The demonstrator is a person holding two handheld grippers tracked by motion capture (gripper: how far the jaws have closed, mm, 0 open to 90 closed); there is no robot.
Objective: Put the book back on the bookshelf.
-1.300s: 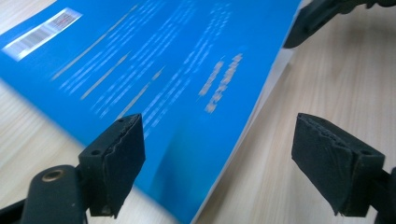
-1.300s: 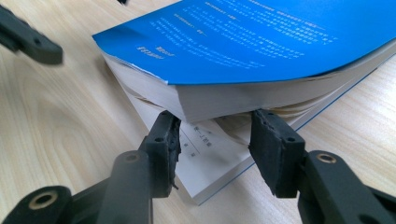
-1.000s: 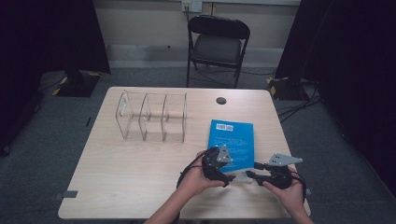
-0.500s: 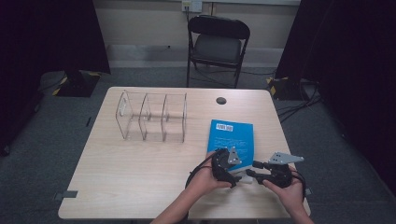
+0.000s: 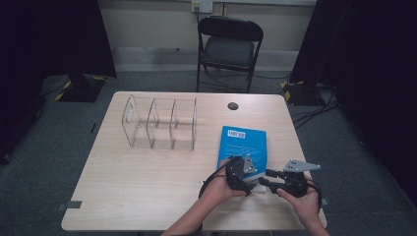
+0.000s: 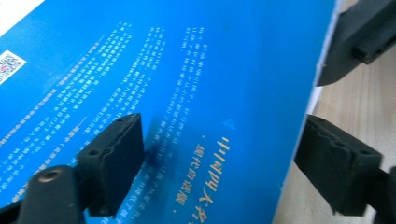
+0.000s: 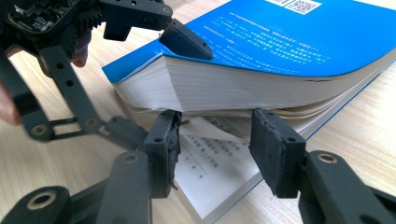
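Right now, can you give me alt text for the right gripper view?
A thick blue book lies on a wooden table, its near corner lifted off the bottom pages. The right gripper points at the gap, and the left gripper touches the cover's corner from above.

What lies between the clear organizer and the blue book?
Bare tabletop; the high view shows nothing between the organizer and the book.

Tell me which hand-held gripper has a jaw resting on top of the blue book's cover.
The left hand-held gripper: one jaw lies on the blue book cover, lifting its corner. The right hand-held gripper points at the page edges underneath.
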